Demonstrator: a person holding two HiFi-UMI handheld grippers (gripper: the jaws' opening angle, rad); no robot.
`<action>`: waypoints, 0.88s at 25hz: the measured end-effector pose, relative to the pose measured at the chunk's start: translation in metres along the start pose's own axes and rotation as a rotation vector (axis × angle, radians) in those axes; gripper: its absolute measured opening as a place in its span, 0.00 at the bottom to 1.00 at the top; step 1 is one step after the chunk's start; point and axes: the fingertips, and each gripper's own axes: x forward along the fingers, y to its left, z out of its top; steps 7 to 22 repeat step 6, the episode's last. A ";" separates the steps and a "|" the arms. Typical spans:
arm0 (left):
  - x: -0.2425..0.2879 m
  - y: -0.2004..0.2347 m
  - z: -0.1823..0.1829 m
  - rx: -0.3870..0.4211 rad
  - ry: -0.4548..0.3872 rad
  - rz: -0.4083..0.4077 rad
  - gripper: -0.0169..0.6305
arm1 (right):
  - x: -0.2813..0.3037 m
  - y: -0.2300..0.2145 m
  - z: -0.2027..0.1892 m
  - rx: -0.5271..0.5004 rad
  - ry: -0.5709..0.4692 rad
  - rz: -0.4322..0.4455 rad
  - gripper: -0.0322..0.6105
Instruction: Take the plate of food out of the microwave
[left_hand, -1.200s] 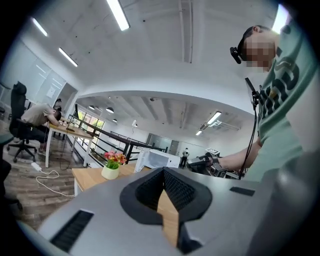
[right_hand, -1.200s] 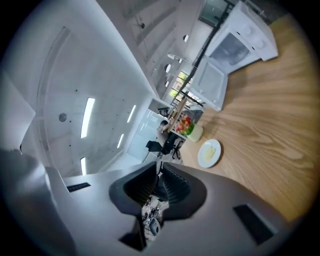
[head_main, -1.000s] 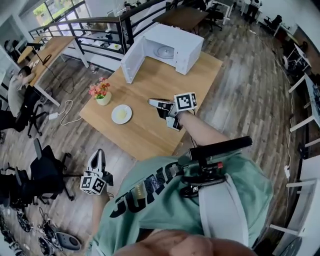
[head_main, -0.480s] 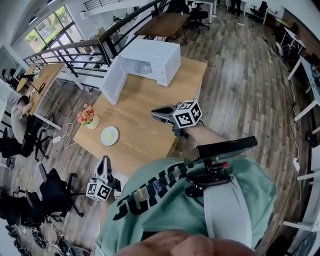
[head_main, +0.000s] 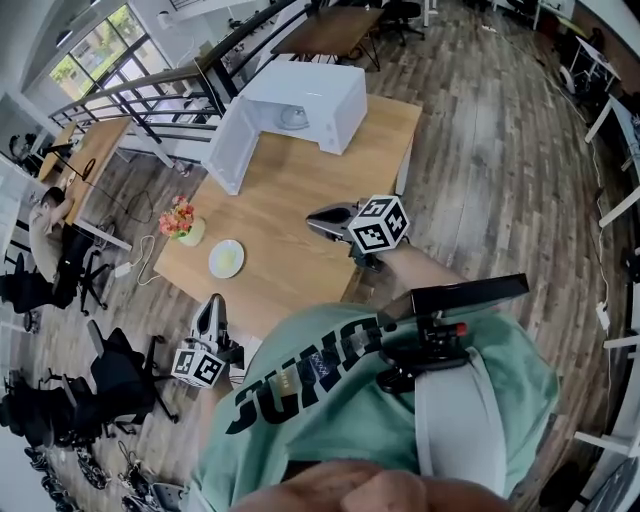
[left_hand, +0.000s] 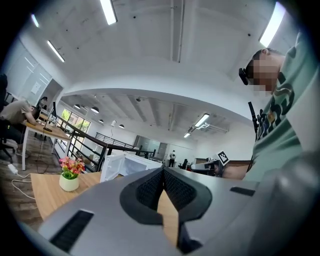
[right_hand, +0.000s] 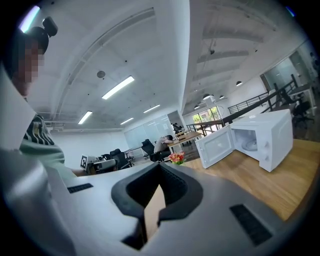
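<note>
The plate of food (head_main: 227, 258) is sitting on the wooden surface (head_main: 300, 190), just beside the flower pot (head_main: 181, 222) and well apart from the white microwave (head_main: 312, 93), whose door (head_main: 228, 148) is standing open. The right hand-held gripper (head_main: 315, 216) is hovering over the surface's near edge with its jaws pressed together on nothing. The left hand-held gripper (head_main: 209, 310) is hanging off the surface, equally pressed together and empty.

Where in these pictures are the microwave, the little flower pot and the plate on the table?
microwave (head_main: 310, 90): head view, on its white top panel.
flower pot (head_main: 183, 222): head view, on the blossoms just above the pot.
plate (head_main: 226, 259): head view, on its yellowish middle.
</note>
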 end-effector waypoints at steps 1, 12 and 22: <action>-0.002 0.002 -0.001 -0.003 -0.002 0.001 0.03 | 0.001 0.002 -0.001 -0.001 0.001 0.000 0.06; -0.012 0.009 -0.004 -0.023 -0.003 0.008 0.03 | 0.007 0.012 -0.003 -0.009 0.003 0.005 0.06; -0.012 0.009 -0.004 -0.023 -0.003 0.008 0.03 | 0.007 0.012 -0.003 -0.009 0.003 0.005 0.06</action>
